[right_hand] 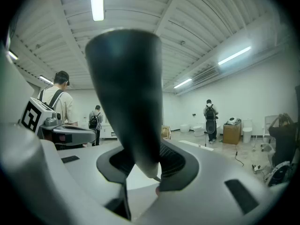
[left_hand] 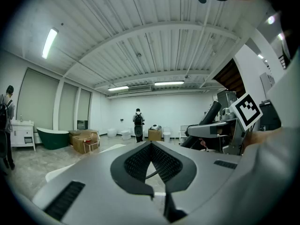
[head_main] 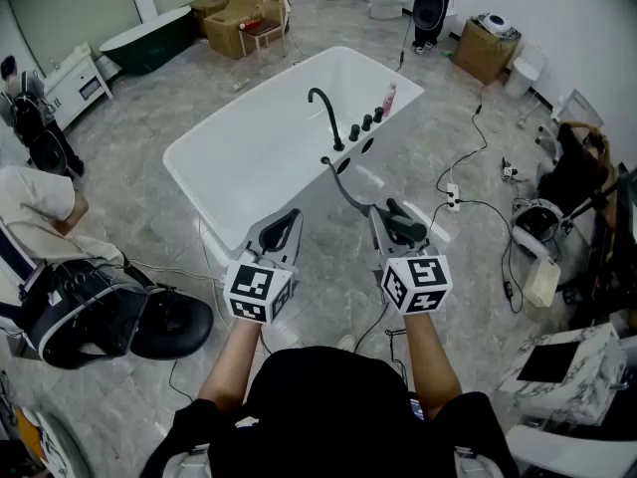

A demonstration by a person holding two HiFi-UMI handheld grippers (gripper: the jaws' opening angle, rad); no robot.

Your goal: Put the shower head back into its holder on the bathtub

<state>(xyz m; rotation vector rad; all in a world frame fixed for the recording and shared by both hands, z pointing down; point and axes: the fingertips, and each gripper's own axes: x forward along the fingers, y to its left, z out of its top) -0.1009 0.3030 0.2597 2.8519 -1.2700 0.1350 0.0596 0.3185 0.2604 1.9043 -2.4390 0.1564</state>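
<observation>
Shower head (right_hand: pixel 126 93) stands upright between the jaws of the right gripper (head_main: pixel 396 225), which are clenched on its dark handle, the wide end rising above them. Its hose (head_main: pixel 343 189) runs ahead of the jaws to the near rim of the bathtub (head_main: pixel 184 167), beside the curved tap (head_main: pixel 323 113) and the row of knobs (head_main: pixel 366 122). The holder should be on that rim, but which fitting it is cannot be told from here.

The left gripper (head_main: pixel 279 232) hangs level beside the right one, its jaws closed on nothing.

To do this step well, carry the head forward and down toward the rim, keeping the grip firm. Let the hose fall slack into the tub, not loop over the tap. Line the handle up over the holder before lowering, and let go only once it is seated.
</observation>
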